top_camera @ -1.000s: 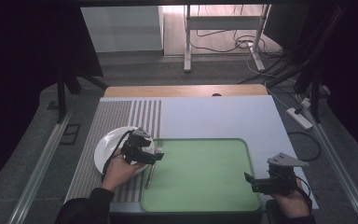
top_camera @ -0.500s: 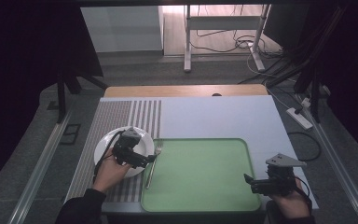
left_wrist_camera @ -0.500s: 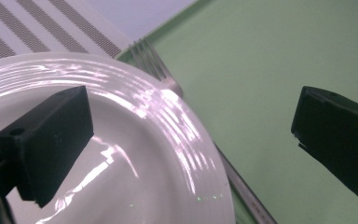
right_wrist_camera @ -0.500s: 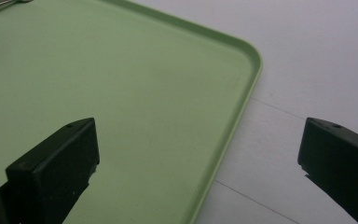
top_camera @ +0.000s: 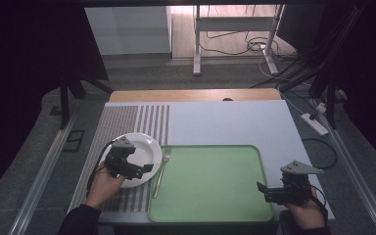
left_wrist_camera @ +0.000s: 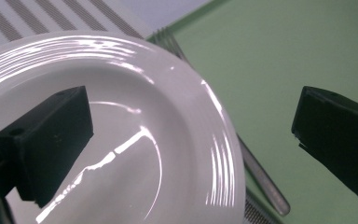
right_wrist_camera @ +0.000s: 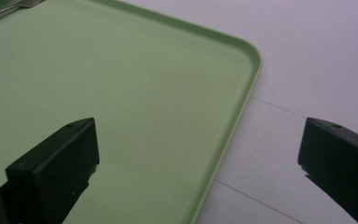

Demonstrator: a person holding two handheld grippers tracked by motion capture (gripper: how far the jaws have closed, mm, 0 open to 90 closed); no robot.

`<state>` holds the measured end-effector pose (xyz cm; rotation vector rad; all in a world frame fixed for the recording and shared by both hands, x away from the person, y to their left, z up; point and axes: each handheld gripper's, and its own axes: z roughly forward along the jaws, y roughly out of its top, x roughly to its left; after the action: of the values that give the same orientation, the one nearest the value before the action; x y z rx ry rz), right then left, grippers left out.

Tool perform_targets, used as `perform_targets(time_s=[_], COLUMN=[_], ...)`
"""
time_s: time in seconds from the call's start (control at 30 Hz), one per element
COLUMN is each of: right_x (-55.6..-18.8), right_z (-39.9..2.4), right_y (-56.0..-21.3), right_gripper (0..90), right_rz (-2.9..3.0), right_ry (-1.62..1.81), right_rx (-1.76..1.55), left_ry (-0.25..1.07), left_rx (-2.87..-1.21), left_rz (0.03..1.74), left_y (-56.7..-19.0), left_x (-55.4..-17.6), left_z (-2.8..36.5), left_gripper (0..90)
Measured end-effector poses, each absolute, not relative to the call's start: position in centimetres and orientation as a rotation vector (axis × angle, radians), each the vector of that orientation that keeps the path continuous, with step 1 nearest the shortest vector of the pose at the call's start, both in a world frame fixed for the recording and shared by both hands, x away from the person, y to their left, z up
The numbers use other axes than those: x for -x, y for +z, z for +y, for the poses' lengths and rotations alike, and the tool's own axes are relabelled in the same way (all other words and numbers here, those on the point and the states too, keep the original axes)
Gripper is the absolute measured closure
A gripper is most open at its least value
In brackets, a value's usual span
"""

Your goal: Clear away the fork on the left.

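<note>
High view overhead; gripper views close — share tray (top_camera: 210, 186).

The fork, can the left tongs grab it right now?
Probably yes. The left tongs are open over the white plate, and the fork lies just beside that plate along the edge of the green tray. Nothing covers it, though the plate's rim sits very close.
</note>
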<state>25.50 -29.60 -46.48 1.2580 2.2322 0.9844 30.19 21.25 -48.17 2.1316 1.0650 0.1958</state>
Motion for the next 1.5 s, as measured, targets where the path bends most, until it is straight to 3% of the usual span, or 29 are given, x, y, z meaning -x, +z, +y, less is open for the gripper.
perform_targets(time_s=[0.67,1.5], right_x=[-25.5,-25.4], right_z=[-29.6,-29.5], right_y=[-46.5,-46.5], right_gripper=[0.0,0.0], right_rz=[2.237,2.233], right_ry=[0.973,0.970], right_rx=[-1.251,-1.248], left_ry=[0.249,0.266], left_rx=[-2.065,-2.058], left_rz=[1.141,1.205], left_y=[-48.7,-49.1], left_x=[-26.5,-24.1], left_z=[25.6,27.5], left_gripper=[0.0,0.0])
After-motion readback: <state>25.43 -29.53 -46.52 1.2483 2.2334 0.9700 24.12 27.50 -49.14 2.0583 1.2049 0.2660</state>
